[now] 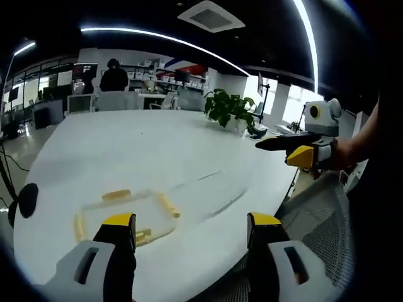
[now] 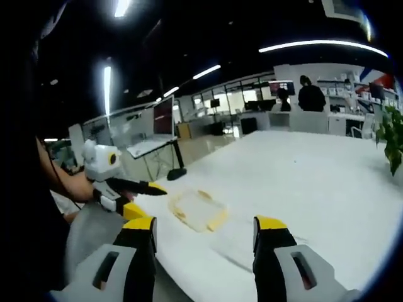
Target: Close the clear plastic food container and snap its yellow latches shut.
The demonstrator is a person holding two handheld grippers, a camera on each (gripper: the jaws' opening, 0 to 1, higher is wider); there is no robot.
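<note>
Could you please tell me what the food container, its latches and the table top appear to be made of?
Food container: looks like clear plastic, since the white table shows through it. Latches: opaque yellow, probably plastic, matte as far as the blur allows. Table: smooth white top with a faint sheen, possibly laminate; the material is not certain.

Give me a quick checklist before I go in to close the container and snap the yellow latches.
1. Clear container on the white table: ok.
2. Yellow latches in sight around its rim: ok.
3. Lid seated on it: cannot tell.
4. Left hand-held gripper open, holding nothing: ok.
5. Right hand-held gripper open, holding nothing: ok.
6. Either gripper touching a latch: not ok, both hang short of the container.
</note>
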